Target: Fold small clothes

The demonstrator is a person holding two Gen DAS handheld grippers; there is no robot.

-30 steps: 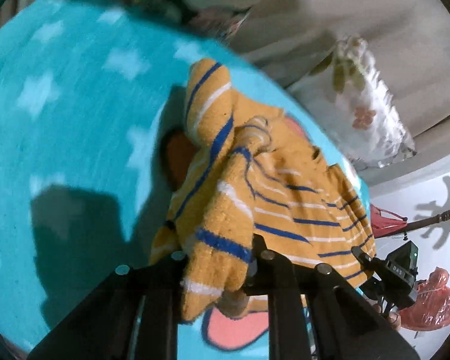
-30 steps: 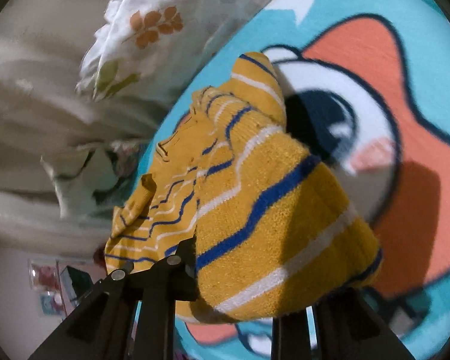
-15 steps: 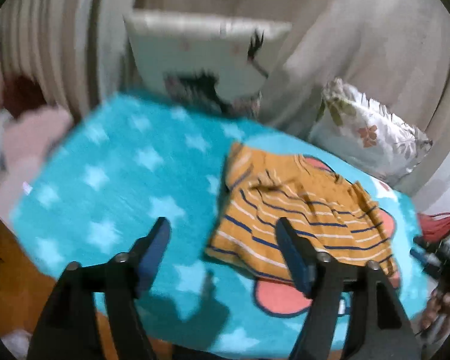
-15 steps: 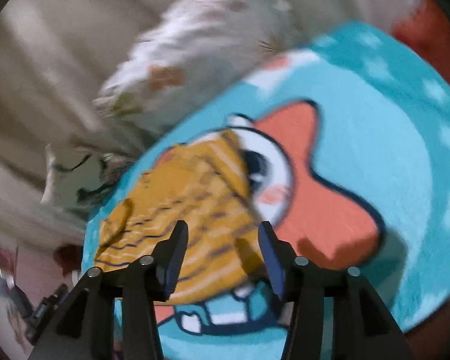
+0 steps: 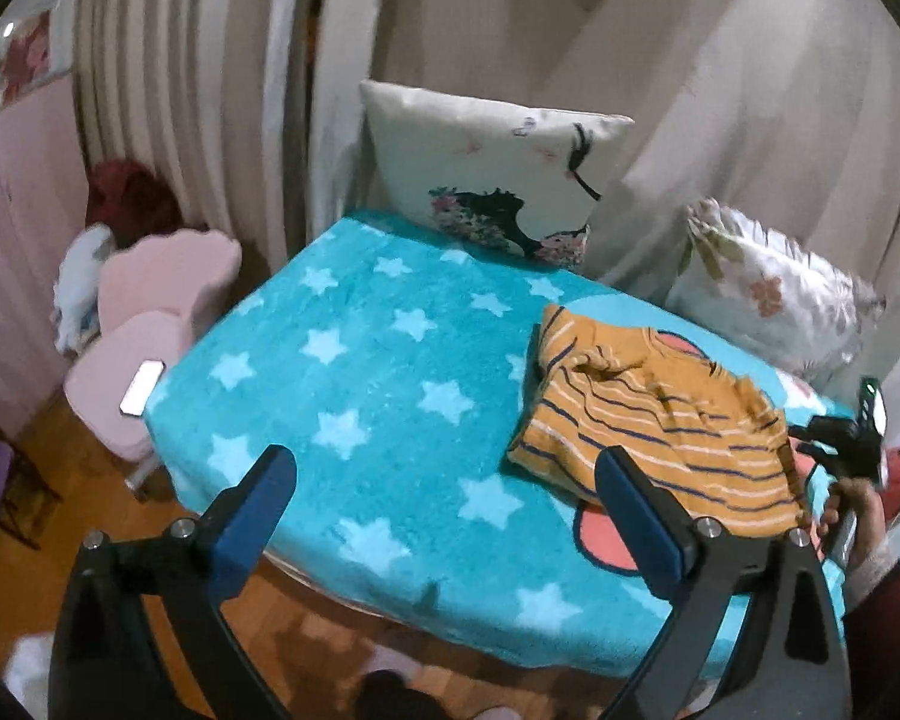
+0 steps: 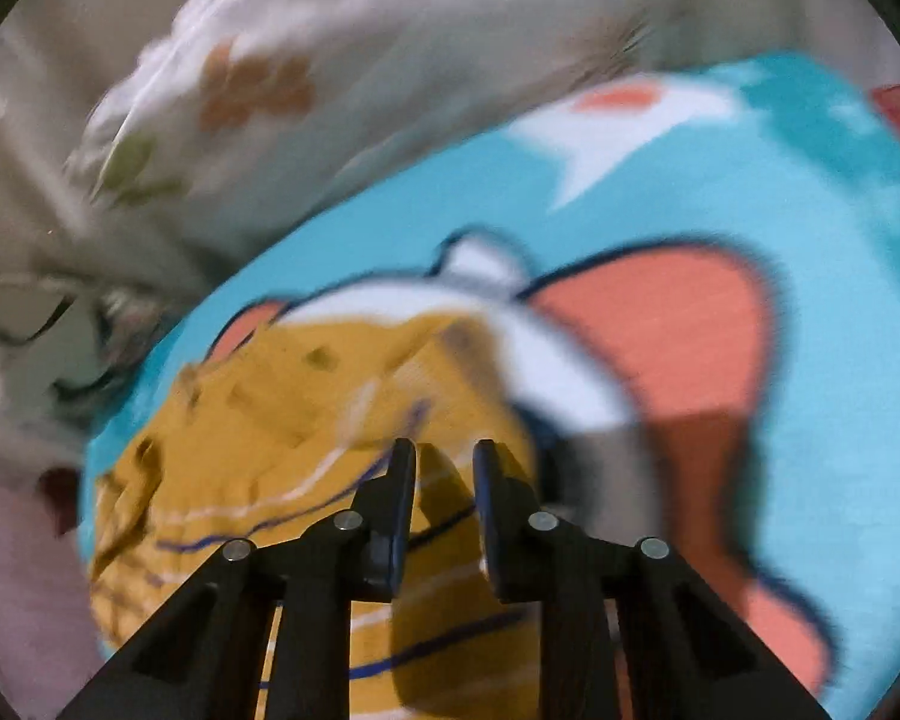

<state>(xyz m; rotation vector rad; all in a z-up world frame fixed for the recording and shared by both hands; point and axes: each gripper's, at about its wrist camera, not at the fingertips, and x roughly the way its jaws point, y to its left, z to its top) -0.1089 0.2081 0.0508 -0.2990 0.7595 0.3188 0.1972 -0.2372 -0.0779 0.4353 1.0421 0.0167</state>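
Striped top lying folded on teal blanket. Left gripper wide open, just opened, empty, clear of it. Right gripper narrowing over top, nothing pinched. Best smoothing wrinkles flat before next fold.

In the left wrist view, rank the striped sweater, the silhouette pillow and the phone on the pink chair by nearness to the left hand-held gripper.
1. Striped sweater, right, by the gripper's right finger.
2. Phone, left, on the pink chair.
3. Silhouette pillow, at the bed's far end.

Sweater on the blanket's right part, two pillows behind, chair left.
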